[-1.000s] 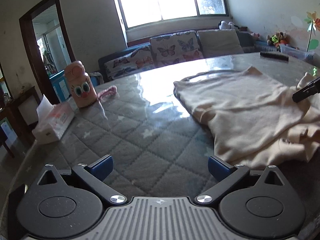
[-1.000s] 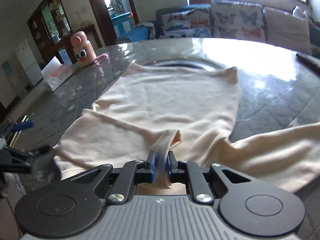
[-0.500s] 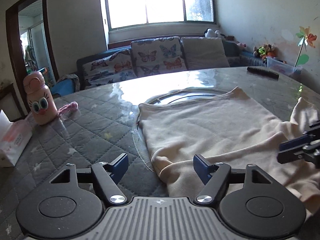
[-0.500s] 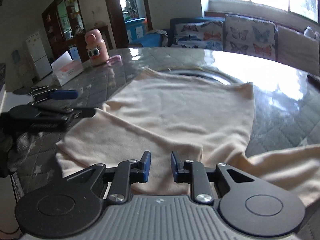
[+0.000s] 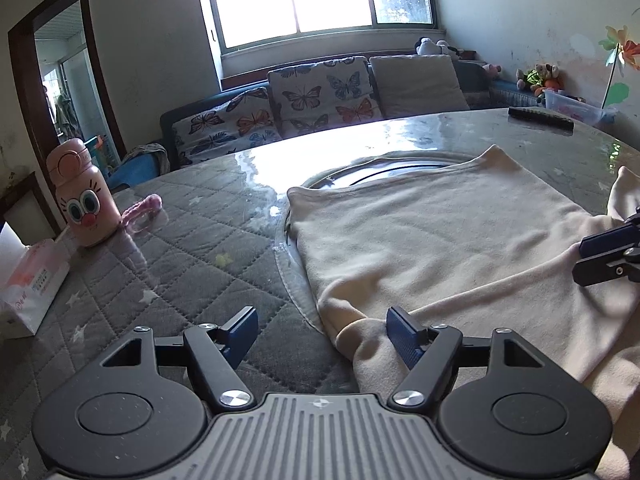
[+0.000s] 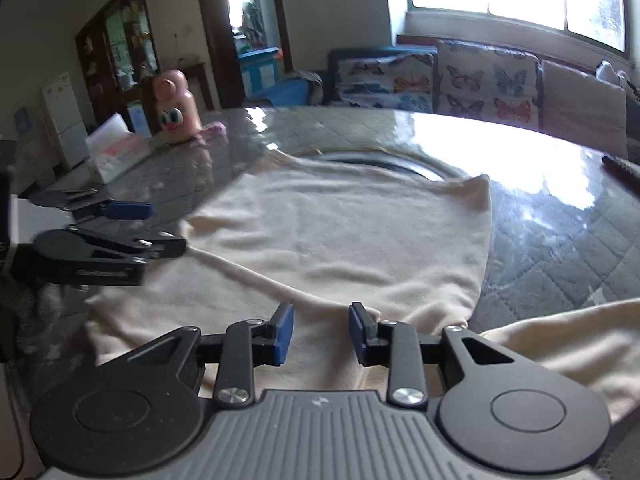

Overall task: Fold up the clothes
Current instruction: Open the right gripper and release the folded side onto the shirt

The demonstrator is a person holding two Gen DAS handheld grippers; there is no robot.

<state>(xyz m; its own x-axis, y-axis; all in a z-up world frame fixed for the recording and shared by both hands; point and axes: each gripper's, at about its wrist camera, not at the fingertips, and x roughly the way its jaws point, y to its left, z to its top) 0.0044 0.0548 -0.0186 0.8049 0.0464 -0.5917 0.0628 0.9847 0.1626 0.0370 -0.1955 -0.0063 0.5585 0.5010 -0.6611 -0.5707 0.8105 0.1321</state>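
- Cream shirt (image 5: 440,232) lies spread on the tabletop (image 5: 192,264); its right side is cut off in both views.
- Left gripper (image 5: 322,334) released, jaws wide, at shirt's near-left corner; cloth bunched against one pad.
- Right gripper (image 6: 320,334) released over shirt's near edge, gripping nothing.
- Pink bottle (image 5: 82,194) far left of shirt; blurred in right view.
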